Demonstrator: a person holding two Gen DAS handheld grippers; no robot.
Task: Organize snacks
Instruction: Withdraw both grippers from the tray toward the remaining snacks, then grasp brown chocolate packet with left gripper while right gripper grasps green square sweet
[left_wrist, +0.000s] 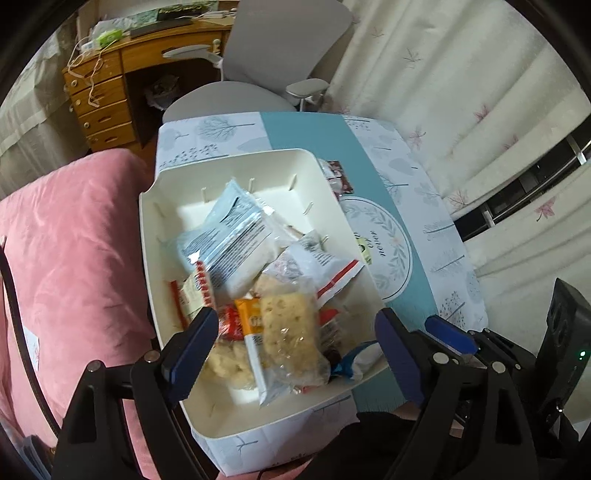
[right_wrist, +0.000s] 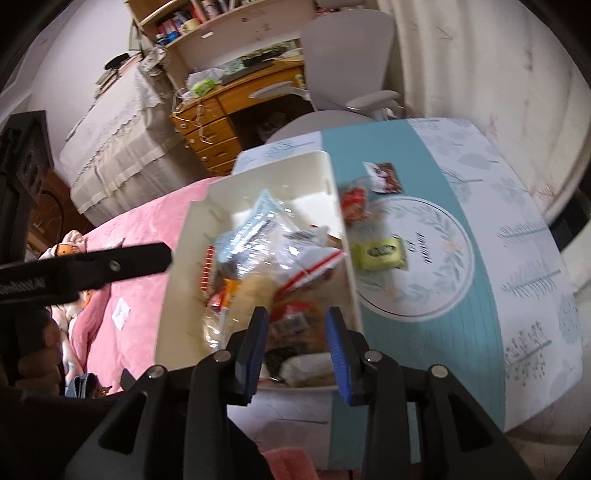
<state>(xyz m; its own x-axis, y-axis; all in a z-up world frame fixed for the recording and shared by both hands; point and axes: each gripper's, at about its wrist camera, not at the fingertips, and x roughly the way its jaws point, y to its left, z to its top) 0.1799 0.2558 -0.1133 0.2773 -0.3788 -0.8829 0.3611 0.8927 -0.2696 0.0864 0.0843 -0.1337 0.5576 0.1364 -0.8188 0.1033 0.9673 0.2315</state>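
Observation:
A white bin on the patterned table holds several snack packets, among them a light blue pack and a clear-wrapped yellow cake. My left gripper is open and empty, its fingers spread above the near end of the bin. My right gripper is open and empty, its fingers over the bin's near edge. On the table right of the bin lie a yellow-green packet, a red packet and a dark red-brown packet.
The teal and white tablecloth covers the table. A pink blanket lies left of it. A grey office chair and a wooden desk stand behind. Curtains hang on the right.

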